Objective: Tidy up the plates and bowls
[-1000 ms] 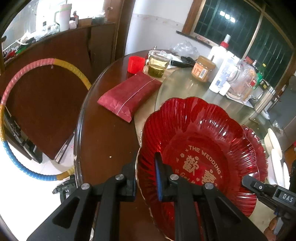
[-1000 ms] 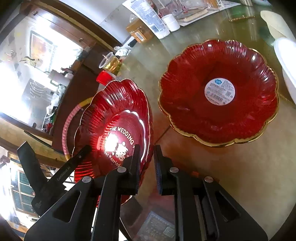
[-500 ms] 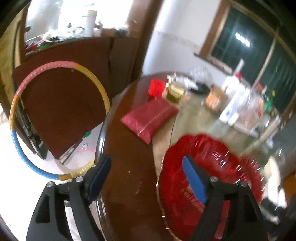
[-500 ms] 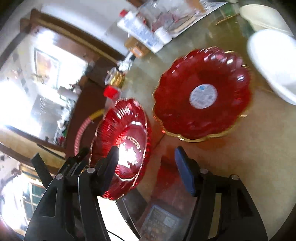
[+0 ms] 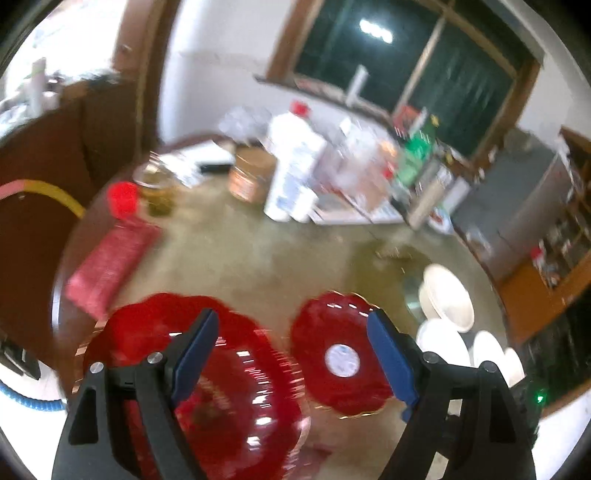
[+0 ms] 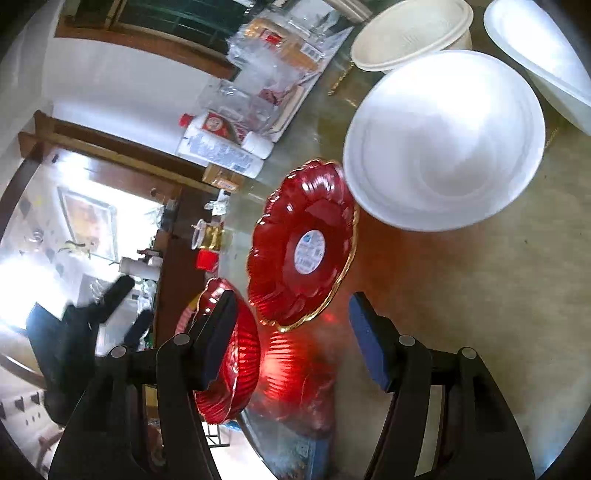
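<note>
A red scalloped plate with gold lettering lies at the near left of the round table, below my left gripper, which is open and holds nothing. A second red plate with a white sticker lies just right of it, seen between the left fingers. In the right wrist view my right gripper is open and empty above the table, the sticker plate ahead of it and the lettered plate behind its left finger. White bowls and a cream bowl stand beyond.
Across the far side of the table stand a white bottle, a brown-lidded jar, a glass and a red cup. A red packet lies at the left. More white bowls are at the right.
Both grippers were shut on the lettered plate's rim; both have opened and let it go. They have drawn back and swung right, bringing the white bowls into view.
</note>
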